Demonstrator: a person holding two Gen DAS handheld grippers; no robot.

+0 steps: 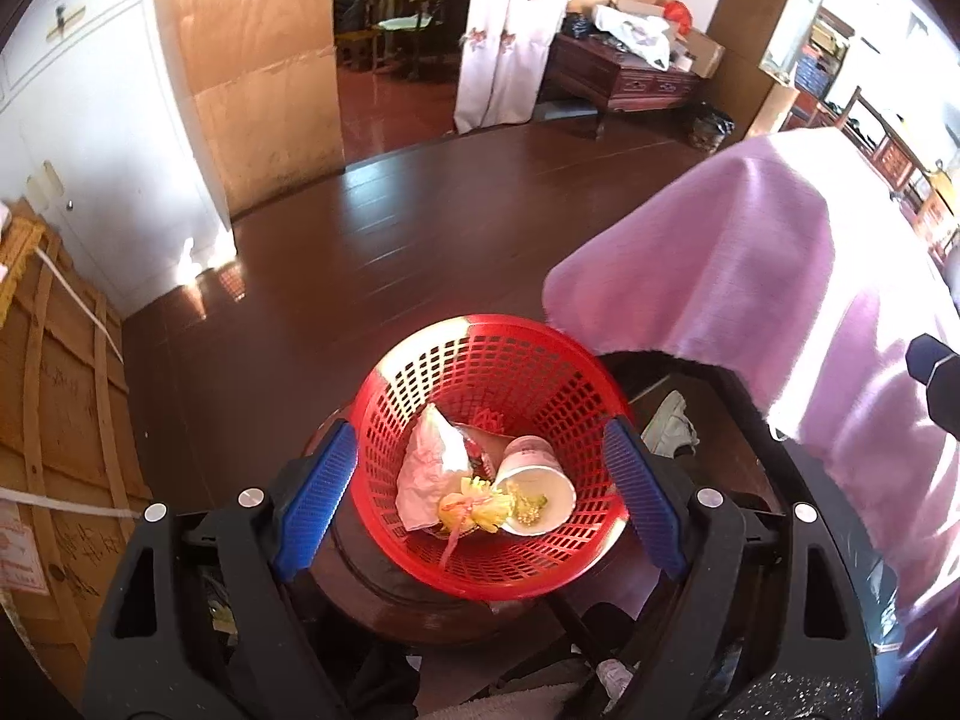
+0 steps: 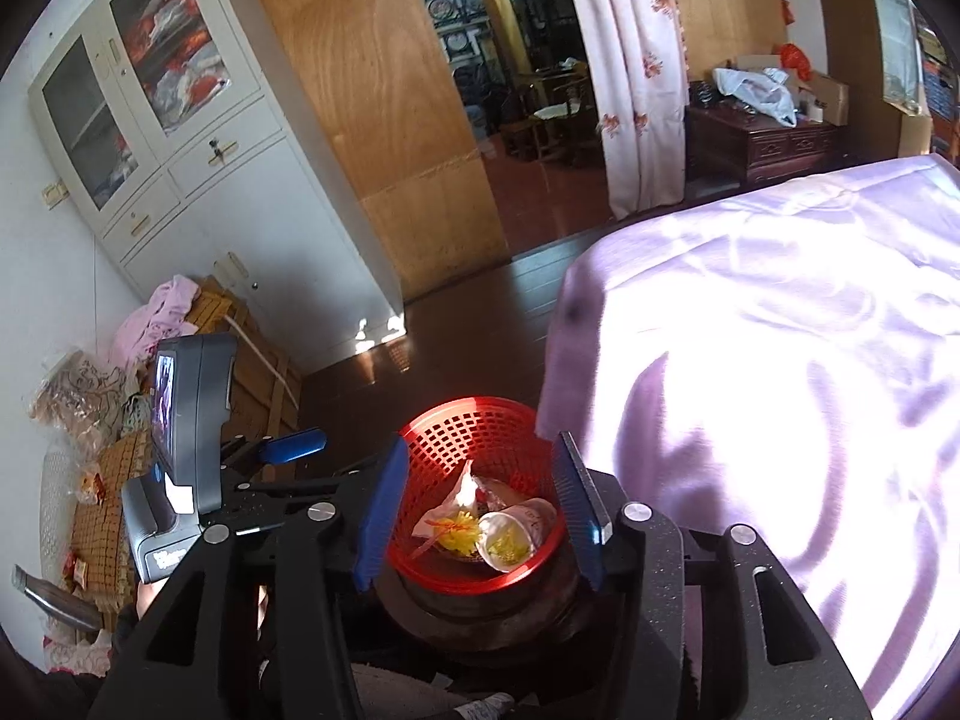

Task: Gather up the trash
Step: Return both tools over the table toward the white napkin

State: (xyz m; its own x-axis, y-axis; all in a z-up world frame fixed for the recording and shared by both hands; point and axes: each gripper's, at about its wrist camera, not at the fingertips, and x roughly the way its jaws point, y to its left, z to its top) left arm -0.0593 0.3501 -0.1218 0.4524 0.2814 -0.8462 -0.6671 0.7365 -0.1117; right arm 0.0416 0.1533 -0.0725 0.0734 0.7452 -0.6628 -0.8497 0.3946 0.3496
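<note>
My left gripper and right gripper both hang spread and empty above the red plastic mesh basket; pink cloth crowds its right rim.

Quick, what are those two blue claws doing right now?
Left gripper: open, holding nothing, above the red basket.
Right gripper: open, holding nothing.

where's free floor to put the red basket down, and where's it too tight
Free: the dark wooden floor beyond the red basket, bordered by the white cabinet, the doorway and the pink cloth. Crowded: left, by the wooden crate; right, under the cloth; and inside the basket, where a paper cup and wrappers lie.
</note>
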